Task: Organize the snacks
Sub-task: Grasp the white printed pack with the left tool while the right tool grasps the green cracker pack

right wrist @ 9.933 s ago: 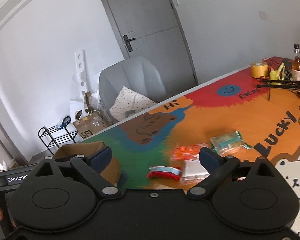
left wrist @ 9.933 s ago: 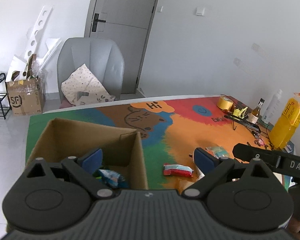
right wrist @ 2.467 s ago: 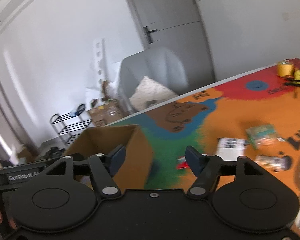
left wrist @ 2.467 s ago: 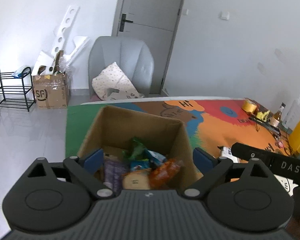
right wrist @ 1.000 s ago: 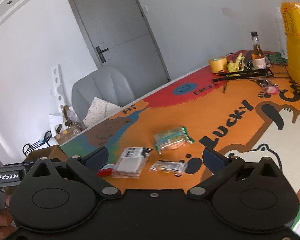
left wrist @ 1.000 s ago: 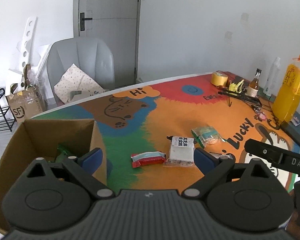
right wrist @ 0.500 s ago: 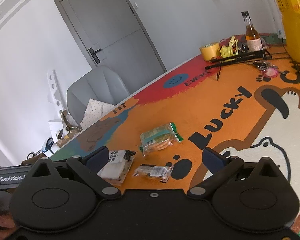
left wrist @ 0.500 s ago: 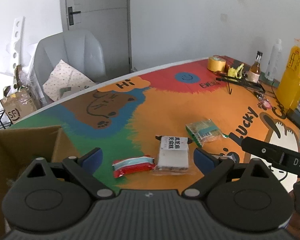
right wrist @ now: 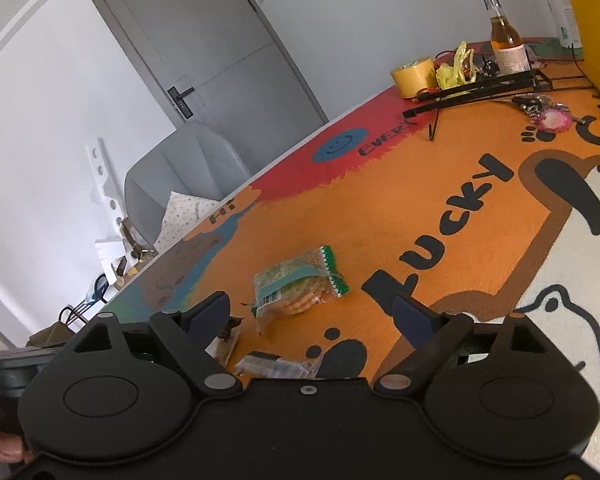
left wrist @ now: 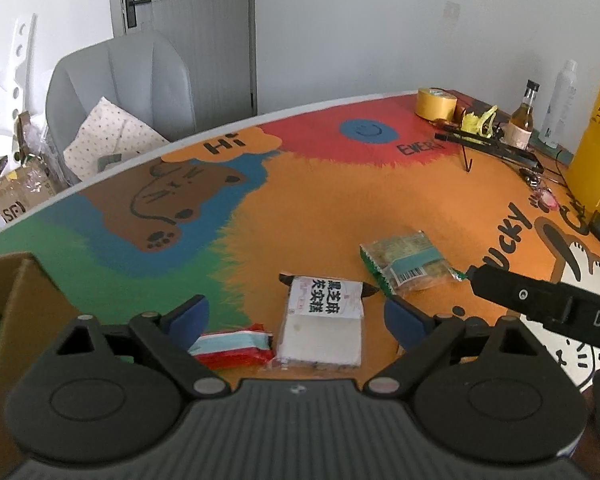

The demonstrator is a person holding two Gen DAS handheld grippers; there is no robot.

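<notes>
Several snack packets lie on the colourful table mat (left wrist: 340,208). My left gripper (left wrist: 296,318) is open just above a white packet with black characters (left wrist: 324,320), with a red, white and blue packet (left wrist: 232,346) beside its left finger. A green cracker packet (left wrist: 408,266) lies further right. The cardboard box (left wrist: 20,320) stands at the left edge. My right gripper (right wrist: 310,314) is open and its jaws are closing. In the right wrist view the cracker packet (right wrist: 296,284) lies ahead between the fingers, untouched, and a small clear packet (right wrist: 276,364) sits closer in.
At the table's far right stand a yellow tape roll (left wrist: 436,102), a small bottle (left wrist: 520,120), a black stand (left wrist: 484,144), keys (right wrist: 552,118) and a tall yellow bag (left wrist: 596,152). A grey chair (left wrist: 120,80) with a cushion is behind the table.
Both grippers have come down and closer to the packets. The box has slid toward the left edge of the left wrist view. The right gripper's jaws have narrowed a little.
</notes>
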